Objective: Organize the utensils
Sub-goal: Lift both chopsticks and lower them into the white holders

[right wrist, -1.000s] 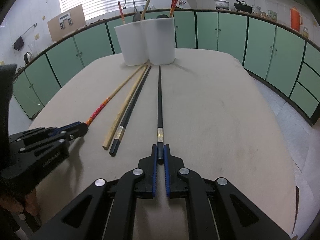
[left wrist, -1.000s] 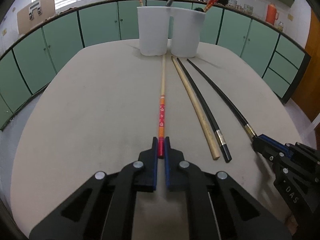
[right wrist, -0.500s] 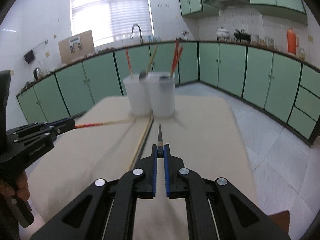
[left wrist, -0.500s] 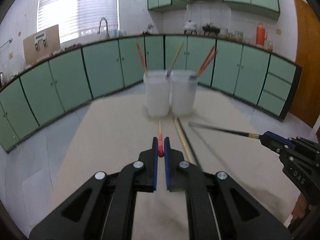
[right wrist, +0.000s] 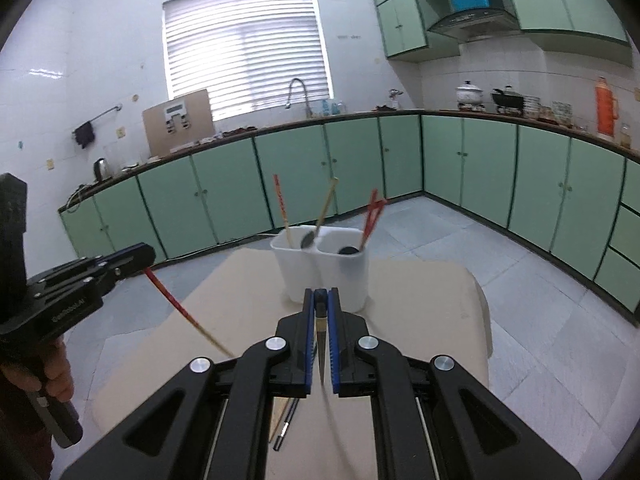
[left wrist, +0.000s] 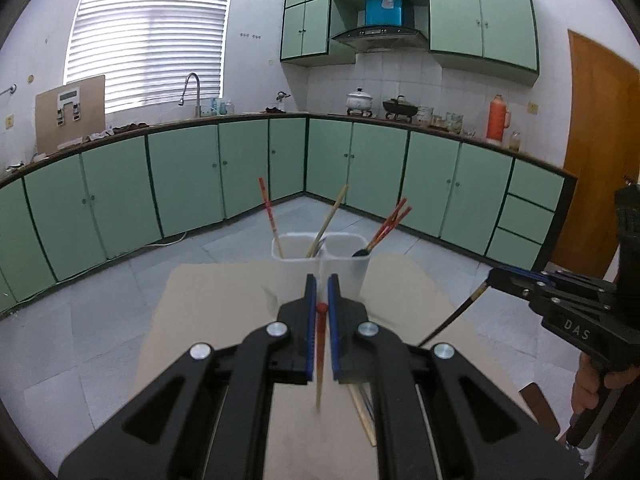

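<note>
My left gripper [left wrist: 322, 286] is shut on the red end of a red-patterned chopstick [left wrist: 319, 360], which hangs down below the fingers above the beige table [left wrist: 216, 304]. In the right wrist view the left gripper [right wrist: 146, 258] and its chopstick [right wrist: 176, 304] show at the left. My right gripper [right wrist: 320, 296] is shut on a black chopstick [right wrist: 321, 348], which also dangles downward. The left wrist view shows the right gripper [left wrist: 490, 276] with that black stick [left wrist: 452, 320]. Ahead stands a white two-cup holder [left wrist: 344, 268] [right wrist: 348, 276] with chopsticks and spoons in it.
A wooden chopstick [left wrist: 362, 414] and a black one [right wrist: 286, 420] lie on the table beneath the grippers. A hand [right wrist: 56, 372] holds the left gripper's handle. Green cabinets [left wrist: 180, 176] ring the tiled floor, and a wooden door [left wrist: 600, 140] is at the right.
Both grippers have risen well above the table, lifting their chopsticks off it. The free ends now hang down, and the holder looks lower and farther away.
</note>
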Demonstrator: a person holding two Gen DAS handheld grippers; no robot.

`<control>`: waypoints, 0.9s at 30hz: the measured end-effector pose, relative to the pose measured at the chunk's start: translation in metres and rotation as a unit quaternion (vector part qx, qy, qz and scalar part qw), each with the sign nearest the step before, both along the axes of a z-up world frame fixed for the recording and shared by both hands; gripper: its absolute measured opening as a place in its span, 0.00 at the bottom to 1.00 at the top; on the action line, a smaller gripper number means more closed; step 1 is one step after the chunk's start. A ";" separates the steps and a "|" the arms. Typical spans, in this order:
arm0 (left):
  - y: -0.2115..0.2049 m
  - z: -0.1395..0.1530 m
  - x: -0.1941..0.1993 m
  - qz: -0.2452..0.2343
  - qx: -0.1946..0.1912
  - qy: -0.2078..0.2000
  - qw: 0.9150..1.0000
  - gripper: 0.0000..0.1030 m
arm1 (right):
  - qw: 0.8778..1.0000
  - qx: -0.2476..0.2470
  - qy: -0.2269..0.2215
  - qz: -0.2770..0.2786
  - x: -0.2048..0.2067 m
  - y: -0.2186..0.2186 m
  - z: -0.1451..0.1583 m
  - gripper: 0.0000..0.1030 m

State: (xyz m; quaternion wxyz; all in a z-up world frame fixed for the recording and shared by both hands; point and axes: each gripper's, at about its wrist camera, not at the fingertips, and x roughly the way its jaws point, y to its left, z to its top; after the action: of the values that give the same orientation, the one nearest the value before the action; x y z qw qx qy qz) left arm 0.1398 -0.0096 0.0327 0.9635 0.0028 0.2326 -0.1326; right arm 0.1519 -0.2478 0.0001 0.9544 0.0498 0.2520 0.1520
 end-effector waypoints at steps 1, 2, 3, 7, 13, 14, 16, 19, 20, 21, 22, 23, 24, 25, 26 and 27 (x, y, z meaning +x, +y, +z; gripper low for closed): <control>0.001 0.003 0.001 -0.002 -0.002 0.000 1.000 0.05 | 1.000 -0.003 0.003 0.005 0.004 0.001 0.004 0.06; 0.000 0.006 0.004 -0.005 -0.005 -0.001 1.000 0.05 | 1.000 -0.007 0.004 0.011 0.007 0.001 0.008 0.06; 0.000 0.009 0.003 -0.007 -0.006 -0.002 1.000 0.05 | 1.000 -0.010 0.003 0.015 0.007 0.001 0.011 0.06; -0.002 0.022 0.009 -0.021 -0.014 -0.011 1.000 0.05 | 0.999 -0.023 -0.003 0.035 0.013 0.005 0.026 0.06; -0.006 0.046 0.022 -0.030 -0.016 -0.040 0.999 0.05 | 0.999 -0.013 -0.018 0.049 0.021 0.001 0.052 0.06; -0.008 0.050 0.025 -0.030 -0.016 -0.046 0.998 0.05 | 0.998 -0.013 -0.026 0.050 0.023 0.001 0.059 0.06; -0.011 0.061 0.034 -0.031 -0.020 -0.058 0.998 0.05 | 0.998 -0.018 -0.042 0.049 0.028 0.002 0.073 0.06; -0.016 0.081 0.052 -0.028 -0.021 -0.080 0.996 0.05 | 0.997 -0.020 -0.066 0.045 0.041 0.002 0.096 0.06; -0.017 0.089 0.060 -0.027 -0.021 -0.089 0.995 0.05 | 0.996 -0.021 -0.071 0.043 0.045 0.002 0.101 0.06; -0.019 0.095 0.067 -0.026 -0.022 -0.096 0.995 0.05 | 0.996 -0.021 -0.077 0.041 0.051 0.002 0.107 0.06; -0.021 0.102 0.076 -0.024 -0.022 -0.105 0.994 0.05 | 0.996 -0.021 -0.081 0.039 0.057 0.002 0.112 0.06; -0.023 0.107 0.082 -0.022 -0.023 -0.109 0.993 0.05 | 0.995 -0.019 -0.086 0.035 0.065 0.002 0.118 0.06; -0.024 0.112 0.089 -0.021 -0.024 -0.113 0.993 0.05 | 0.995 -0.017 -0.090 0.032 0.072 0.001 0.122 0.06; -0.026 0.116 0.096 -0.019 -0.024 -0.118 0.993 0.05 | 0.995 -0.015 -0.093 0.028 0.080 0.001 0.126 0.06; -0.028 0.120 0.105 -0.015 -0.022 -0.124 0.992 0.05 | 0.995 -0.014 -0.094 0.025 0.089 0.000 0.129 0.06; -0.029 0.122 0.111 -0.012 -0.022 -0.129 0.991 0.05 | 0.995 -0.013 -0.095 0.023 0.096 0.000 0.131 0.06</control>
State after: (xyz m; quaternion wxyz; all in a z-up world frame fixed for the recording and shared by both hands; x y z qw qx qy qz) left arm 0.2505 -0.0387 0.1547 0.9836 0.0016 0.1037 -0.1479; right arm 0.2481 -0.2482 0.1311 0.9708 0.0173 0.1637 0.1744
